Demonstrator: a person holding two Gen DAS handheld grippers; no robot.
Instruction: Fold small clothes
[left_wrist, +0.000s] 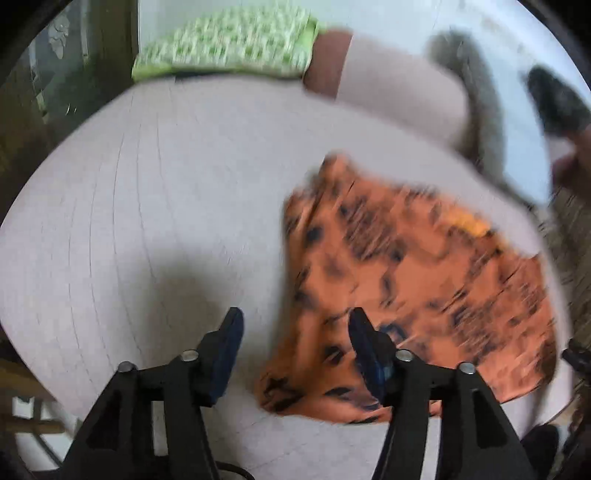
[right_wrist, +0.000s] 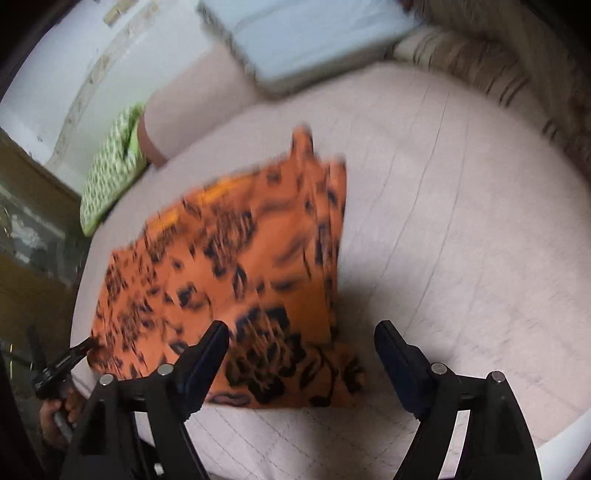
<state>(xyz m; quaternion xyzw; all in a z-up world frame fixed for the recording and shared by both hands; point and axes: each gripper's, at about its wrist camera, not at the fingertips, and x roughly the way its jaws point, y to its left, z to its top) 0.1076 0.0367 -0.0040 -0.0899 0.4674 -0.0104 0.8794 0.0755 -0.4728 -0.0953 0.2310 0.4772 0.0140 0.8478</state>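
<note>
Left wrist view: our left hand-held gripper (left_wrist: 293, 325) hangs with its jaws apart and empty over the near-left edge of the orange garment (left_wrist: 413, 280), an orange cloth with a black print that lies on the pale quilted bed (left_wrist: 147, 192). One finger of this gripper sits over bare bedding, the other over the cloth's near corner; we cannot tell whether either touches. Right wrist view shows the same garment (right_wrist: 229, 266) spread in layers, with a stack of edges along its right side, and our right hand-held gripper (right_wrist: 301, 339) also spread wide and holding nothing, poised above the near corner. Both pictures are smeared by motion, so fine creases are beyond us.

We judge a fold is partly made and the next pinch is pending. The risks, as we read them: with several layers stacked at the edge, a pinch may take only the top sheet, or all of them, and drag the fold askew. The soft bed offers no firm backing, so a finger may catch the quilt along with the cloth. The garment's near edge lies close to the bed's side, where a pull toward us could slide it off. A green patterned cushion (left_wrist: 225, 40) and a pale pillow (right_wrist: 310, 40) lie well apart from the work.
</note>
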